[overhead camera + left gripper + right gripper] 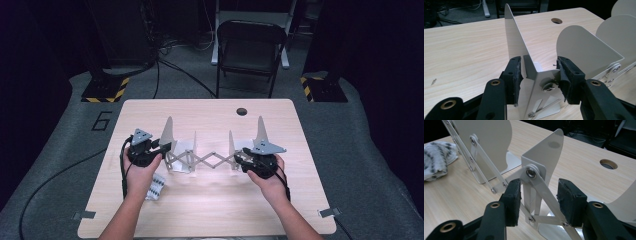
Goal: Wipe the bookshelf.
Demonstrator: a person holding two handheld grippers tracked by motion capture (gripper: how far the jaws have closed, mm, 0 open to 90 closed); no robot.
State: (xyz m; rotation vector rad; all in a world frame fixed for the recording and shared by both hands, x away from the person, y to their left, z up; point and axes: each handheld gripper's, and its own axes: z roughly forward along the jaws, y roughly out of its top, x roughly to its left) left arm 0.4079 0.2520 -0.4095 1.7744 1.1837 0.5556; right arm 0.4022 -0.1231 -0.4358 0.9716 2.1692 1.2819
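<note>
I see a white sheet-metal expanding file rack [212, 152] standing in the middle of the pale wood-grain tabletop [210, 210], its upright dividers joined low down by a lattice of thin flat scissor bars. The outer dividers are tall, smooth and taper to rounded tips; the inner ones are shorter.

My left gripper [159, 148], black plastic with a grey three-cornered plate on top, sits at the rack's left end. In the left gripper view its jaws [539, 75] straddle the folded foot of the end divider [517, 47], and the rough black pads [517, 75] look pressed against the metal on both sides, so I read it as grasping the rack. That view also brings out a round-headed rivet and the matt, rounded faces of the next dividers to the right.

My right gripper [242, 159] is at the rack's right end. In the right gripper view its jaws [539, 200] stand either side of the crossing bars below a shiny eyelet; the right pad [570, 202] seems to touch a bar, the left one stands just clear, so I cannot tell whether it grips.

The high view alone shows a black folding chair [248, 50] on the grey carpet beyond the far edge. A crumpled white cloth with dark markings [435, 160] lies on the tabletop near my left forearm.
</note>
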